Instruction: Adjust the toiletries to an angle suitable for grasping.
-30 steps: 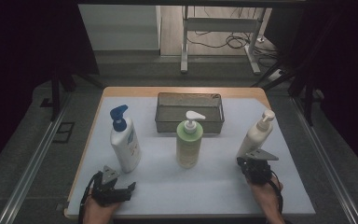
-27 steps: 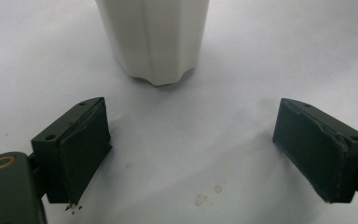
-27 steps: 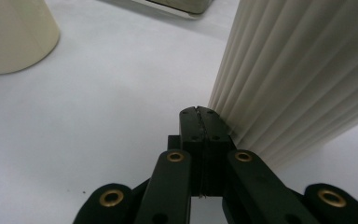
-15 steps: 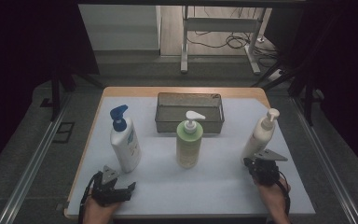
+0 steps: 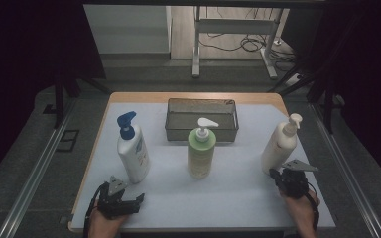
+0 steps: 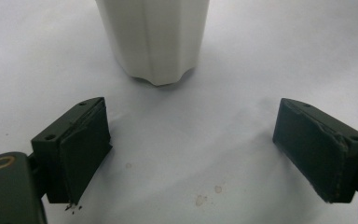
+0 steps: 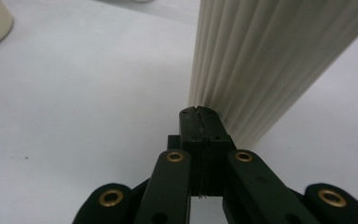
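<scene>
Standing at about three o'clock on the white table point(image 5: 238, 193), the cream bottle point(image 5: 278, 146) has the right gripper point(image 5: 286, 177) just in front of it, jaws pressed together and empty, tips close to its ribbed wall. At eight o'clock the left gripper point(image 5: 129, 202) rests with jaws wide and empty before the blue-capped bottle point(image 5: 133, 153). A green bottle point(image 5: 201, 151) stands at the centre, a wire basket point(image 5: 202, 118) at twelve o'clock; any label text is unreadable.

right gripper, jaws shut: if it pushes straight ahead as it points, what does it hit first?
Most likely the cream pump bottle: its ribbed wall stands right beyond the right gripper, slightly off to one side.
</scene>
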Available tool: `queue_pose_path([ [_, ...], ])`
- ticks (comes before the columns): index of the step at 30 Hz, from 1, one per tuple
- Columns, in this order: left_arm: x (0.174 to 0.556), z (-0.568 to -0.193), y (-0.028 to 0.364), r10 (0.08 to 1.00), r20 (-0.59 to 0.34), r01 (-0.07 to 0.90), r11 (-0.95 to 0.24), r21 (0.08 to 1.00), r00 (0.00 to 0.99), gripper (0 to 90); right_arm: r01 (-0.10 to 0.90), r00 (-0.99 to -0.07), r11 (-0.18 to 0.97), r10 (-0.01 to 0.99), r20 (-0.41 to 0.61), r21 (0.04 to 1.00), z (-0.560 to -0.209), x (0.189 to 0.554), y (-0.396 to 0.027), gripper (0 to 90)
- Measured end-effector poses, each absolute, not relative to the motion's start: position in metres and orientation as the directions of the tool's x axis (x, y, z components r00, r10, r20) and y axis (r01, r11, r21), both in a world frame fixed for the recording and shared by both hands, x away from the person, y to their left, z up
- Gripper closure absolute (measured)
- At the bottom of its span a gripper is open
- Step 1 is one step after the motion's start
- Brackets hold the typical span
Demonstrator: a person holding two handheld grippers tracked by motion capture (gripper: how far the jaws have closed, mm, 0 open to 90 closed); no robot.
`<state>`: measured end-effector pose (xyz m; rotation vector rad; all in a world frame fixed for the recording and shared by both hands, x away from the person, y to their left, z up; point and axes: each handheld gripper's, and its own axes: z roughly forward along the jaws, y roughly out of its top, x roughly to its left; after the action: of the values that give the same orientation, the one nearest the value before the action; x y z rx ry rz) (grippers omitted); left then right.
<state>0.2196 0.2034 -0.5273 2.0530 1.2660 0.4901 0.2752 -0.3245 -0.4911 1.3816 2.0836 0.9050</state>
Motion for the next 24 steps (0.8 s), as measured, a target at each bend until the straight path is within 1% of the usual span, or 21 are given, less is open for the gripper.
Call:
queue_pose_path([
  [13,0.220,-0.527,0.203,0.888,-0.029,0.638,-0.307,0.707,0.459,10.6,0.624,-0.319,0.228,0.948,-0.022,0.747,-0.491,0.279,-0.348,88.8],
  [24,0.220,-0.527,0.203,0.888,-0.029,0.638,-0.307,0.706,0.459,10.6,0.632,-0.291,0.185,0.957,0.009,0.753,-0.494,0.288,-0.363,86.9],
])
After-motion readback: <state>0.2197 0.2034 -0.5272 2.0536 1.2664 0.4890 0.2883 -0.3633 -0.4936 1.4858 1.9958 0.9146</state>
